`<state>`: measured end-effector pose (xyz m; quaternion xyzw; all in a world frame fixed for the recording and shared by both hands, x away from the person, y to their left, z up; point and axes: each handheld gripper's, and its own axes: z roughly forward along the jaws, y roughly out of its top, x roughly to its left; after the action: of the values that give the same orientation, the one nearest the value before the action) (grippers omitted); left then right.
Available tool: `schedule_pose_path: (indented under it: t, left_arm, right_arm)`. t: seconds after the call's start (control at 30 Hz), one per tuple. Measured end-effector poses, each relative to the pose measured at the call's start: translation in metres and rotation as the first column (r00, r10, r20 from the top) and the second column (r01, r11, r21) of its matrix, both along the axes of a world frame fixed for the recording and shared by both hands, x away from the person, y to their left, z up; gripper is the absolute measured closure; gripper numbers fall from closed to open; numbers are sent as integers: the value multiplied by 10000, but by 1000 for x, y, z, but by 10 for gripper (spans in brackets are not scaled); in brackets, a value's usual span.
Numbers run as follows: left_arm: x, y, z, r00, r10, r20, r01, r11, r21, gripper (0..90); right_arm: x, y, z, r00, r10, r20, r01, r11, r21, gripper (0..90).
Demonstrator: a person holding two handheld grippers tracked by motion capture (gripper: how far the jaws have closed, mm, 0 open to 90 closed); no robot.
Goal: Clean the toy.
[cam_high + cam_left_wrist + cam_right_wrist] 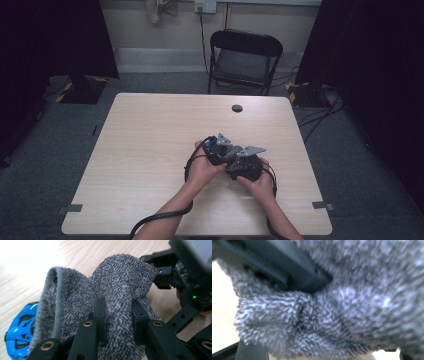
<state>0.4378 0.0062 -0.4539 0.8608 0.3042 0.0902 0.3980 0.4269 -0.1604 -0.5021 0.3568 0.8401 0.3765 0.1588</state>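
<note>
- In the left gripper view, the left gripper [119,317] clamps its two black jaws on a fold of a fuzzy grey cloth [110,295], which bulges up between and above them.
- Just left of the cloth, a blue openwork object [18,335] lies on the wooden table [82,252].
- Beyond the cloth, the right gripper [162,272] meets the cloth's far edge.
- In the right gripper view the cloth sits right against the lens, blurred; whether the right gripper's jaws grip it I cannot tell.
- From the high view, both hands hold the grippers together near the table's middle, right hand [257,182] beside left hand [202,170].
- A black folding chair [244,60] stands behind the table.
</note>
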Motion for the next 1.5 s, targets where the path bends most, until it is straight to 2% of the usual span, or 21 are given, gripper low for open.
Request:
schedule_pose_path:
  t: [0.2,0.53,0.67,0.97,1.23,1.27,1.33,1.5]
  left_arm:
    - [-2,-2,-1,9998,-56,213,51,9997,252,715]
    - [0,0,-1,9998,-26,192,22,9998,197,715]
    - [2,0,1,9997,-34,252,26,9994,344,715]
    - [11,6,4,9991,282,301,-297,9983,504,714]
    - [20,16,5,9970,734,255,-744,9965,388,714]
    - [21,17,5,9967,757,285,-771,9956,524,714]
    - [23,19,5,9959,879,231,-888,9951,429,714]
    - [28,24,5,9946,1006,247,-1017,9935,507,713]
  right_arm:
    - [0,0,0,10000,-6,-14,6,10000,-4,262]
    - [0,0,0,10000,-19,-9,19,10000,-11,263]
    - [0,0,0,10000,-8,-3,8,10000,-4,263]
    - [0,0,0,10000,-12,-2,12,10000,-11,263]
    - [0,0,0,10000,-4,-7,4,10000,-3,263]
    - [0,0,0,10000,-5,-8,5,10000,-4,263]
    - [0,0,0,10000,-9,-7,9,10000,-8,263]
    - [0,0,0,10000,-4,-13,4,10000,-1,263]
